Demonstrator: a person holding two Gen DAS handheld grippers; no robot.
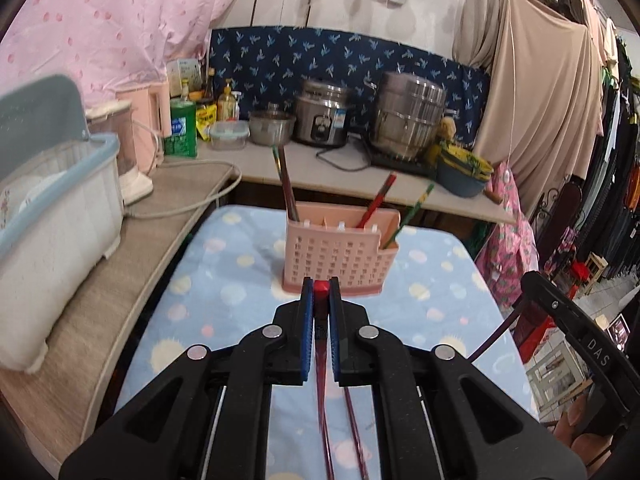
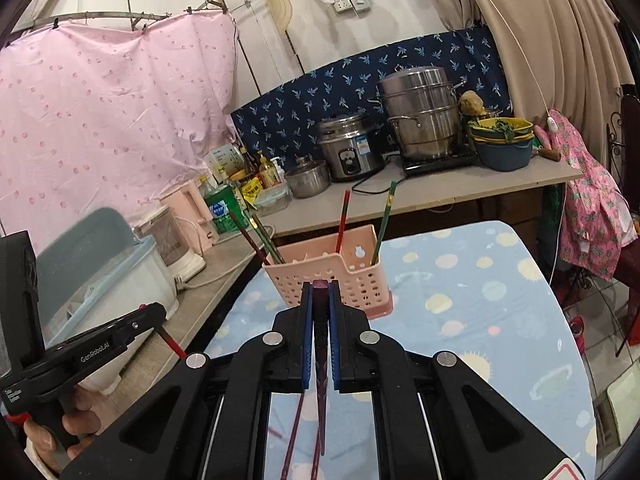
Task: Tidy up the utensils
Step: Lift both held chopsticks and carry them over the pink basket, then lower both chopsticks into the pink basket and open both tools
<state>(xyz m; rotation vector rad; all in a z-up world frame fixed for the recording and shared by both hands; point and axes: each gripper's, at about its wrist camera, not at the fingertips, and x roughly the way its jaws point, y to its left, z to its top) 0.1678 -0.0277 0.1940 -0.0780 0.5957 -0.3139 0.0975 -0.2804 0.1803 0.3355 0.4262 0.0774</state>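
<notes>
Both grippers clamp chopsticks: left gripper a red chopstick, right gripper a maroon chopstick. Mid-frame, the pink caddy holds several upright chopsticks. "GenRobot.AI" shows lower left, right view

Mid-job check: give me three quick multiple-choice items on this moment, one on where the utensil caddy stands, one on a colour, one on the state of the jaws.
1. Where does the pink caddy stand?
A. on the dotted blue cloth
B. on the grey counter
C. in the dish rack

2. What colour is the chopstick end in the left gripper?
A. green
B. red
C. white

3. How is the right gripper?
A. wide open
B. out of view
C. shut on a dark chopstick

Key: 1 A, its base rests on the dotted blue cloth. 2 B, a red tip shows between the jaws. 3 C, the dark chopstick is pinched between the jaws.
</notes>
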